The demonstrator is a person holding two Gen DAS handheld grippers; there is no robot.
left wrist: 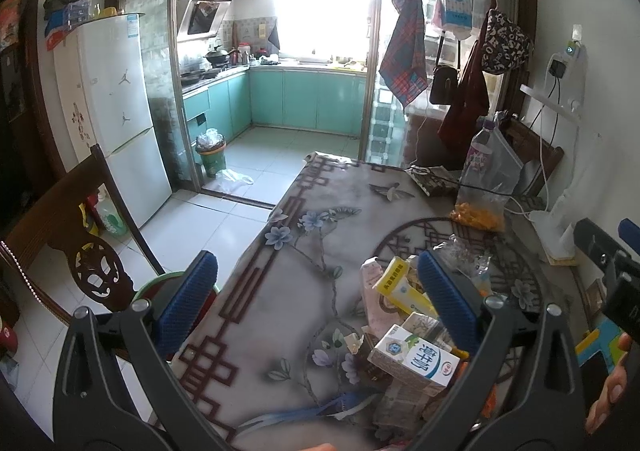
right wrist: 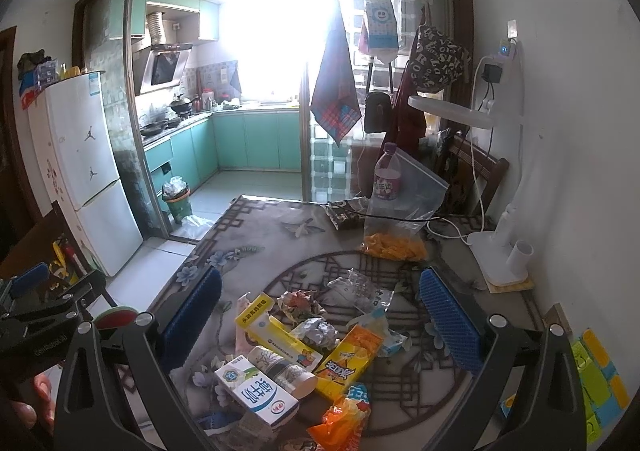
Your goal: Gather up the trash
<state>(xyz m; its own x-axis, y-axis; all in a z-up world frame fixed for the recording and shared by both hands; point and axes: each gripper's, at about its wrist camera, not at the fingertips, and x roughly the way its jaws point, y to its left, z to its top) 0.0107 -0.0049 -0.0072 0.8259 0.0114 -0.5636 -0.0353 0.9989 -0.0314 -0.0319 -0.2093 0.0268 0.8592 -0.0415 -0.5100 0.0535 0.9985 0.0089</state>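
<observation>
Trash pile shows fully only from the right; both grippers' jaws spread.

The right gripper fills the lower frame, its blue-padded fingers spread wide apart above a pile of trash on the patterned table. In the pile lie a white milk carton, a yellow box, an orange-yellow drink carton, crumpled foil and an orange wrapper. Beyond them, at centre right, stands a purple-labelled bottle beside a clear zip bag of orange snacks. The left gripper shows at the left edge. A green trash bin stands on the kitchen floor, left of centre.
</observation>
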